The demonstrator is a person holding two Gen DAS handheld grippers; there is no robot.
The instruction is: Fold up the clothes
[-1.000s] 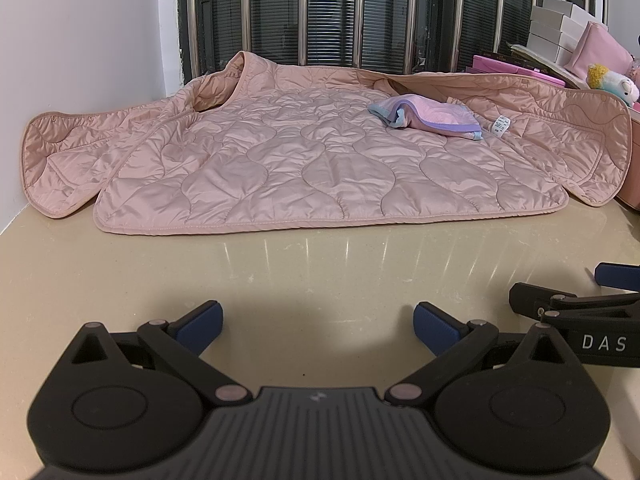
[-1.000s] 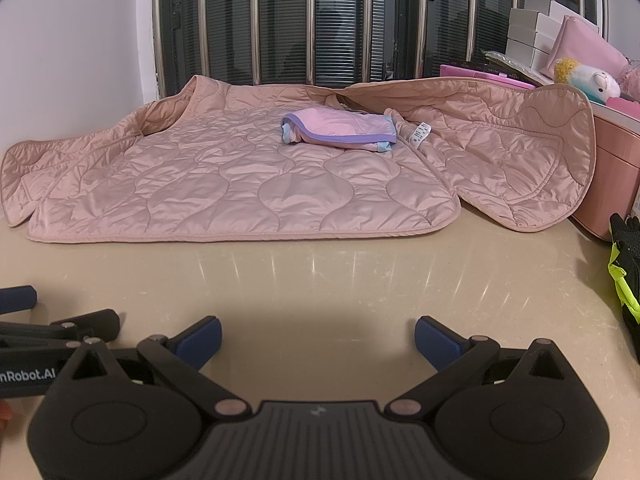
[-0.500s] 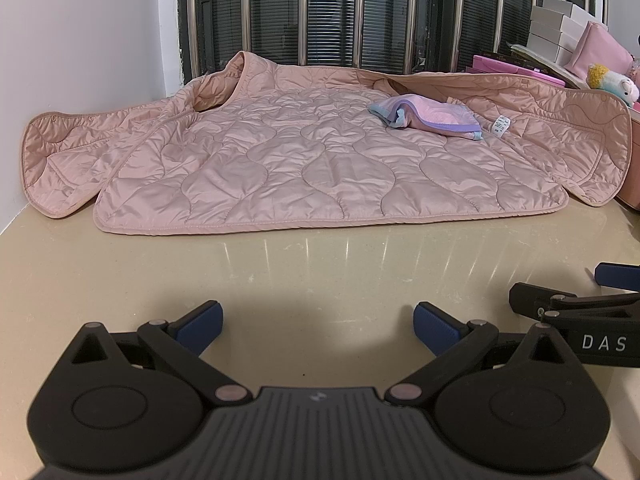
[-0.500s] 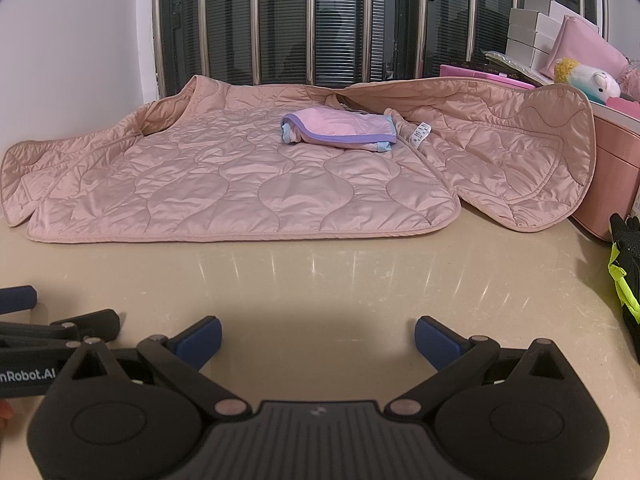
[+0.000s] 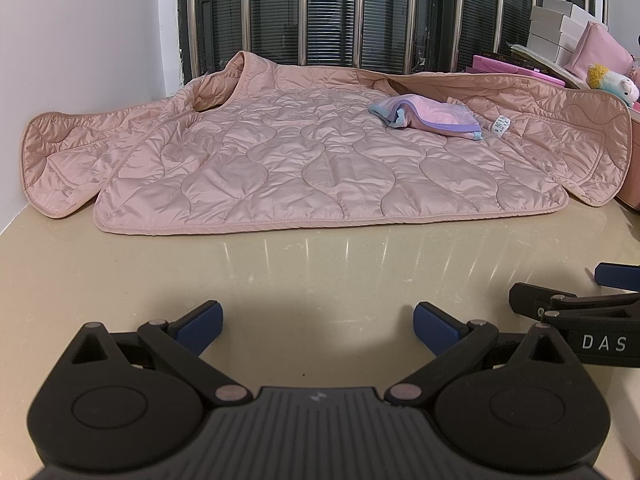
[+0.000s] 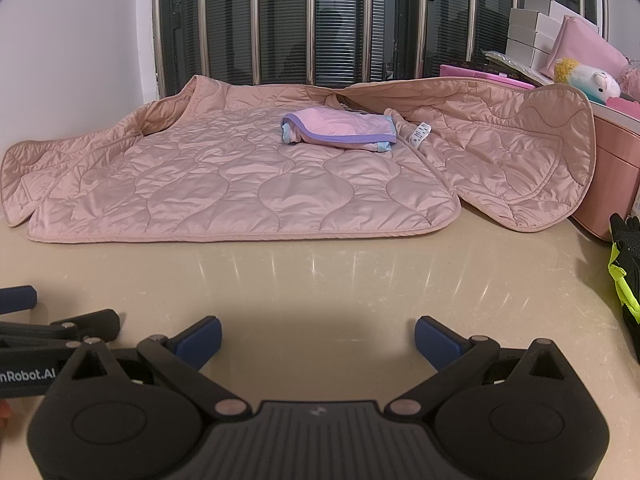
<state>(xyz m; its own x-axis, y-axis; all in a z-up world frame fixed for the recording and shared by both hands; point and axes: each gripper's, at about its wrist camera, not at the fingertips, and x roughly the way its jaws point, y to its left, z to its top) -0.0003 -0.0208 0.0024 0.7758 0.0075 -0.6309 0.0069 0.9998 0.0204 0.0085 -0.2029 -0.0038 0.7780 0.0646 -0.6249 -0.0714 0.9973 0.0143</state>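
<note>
- A pink quilted jacket (image 5: 304,168) lies spread flat at the back of the beige surface (image 5: 312,276), against the barred window (image 5: 360,12), its hem facing the two grippers.
- Its left flap (image 5: 76,156) lies open toward the wall; the right flap (image 6: 516,152) climbs partly up a pink box (image 6: 616,176) at the side.
- A small folded pink cloth (image 6: 340,130) with purple trim sits on the jacket near the collar, and a white care tag (image 6: 420,133) shows just beside it.
- The left gripper (image 5: 316,326) hovers low over the bare surface, well short of the hem, jaws spread wide and holding nothing.
- The right gripper (image 6: 318,330) sits just beside it, jaws likewise released and empty.
- No fold looks begun; I'd say this is the start.
- The jacket looks light, soft and puffy, with a satiny shell that will likely slide on the glossy surface and slip in a shallow pinch.
- The bound edges look like the firmest hold: the outer rim of each flap, or the hem corners.
- The small cloth probably needs lifting off first, or it gets folded inside.
- A plush toy (image 6: 588,80) and stacked white boxes (image 6: 536,28) crowd the right, and a black and yellow strap (image 6: 622,276) lies at that edge, so the right flap has little room to swing.
</note>
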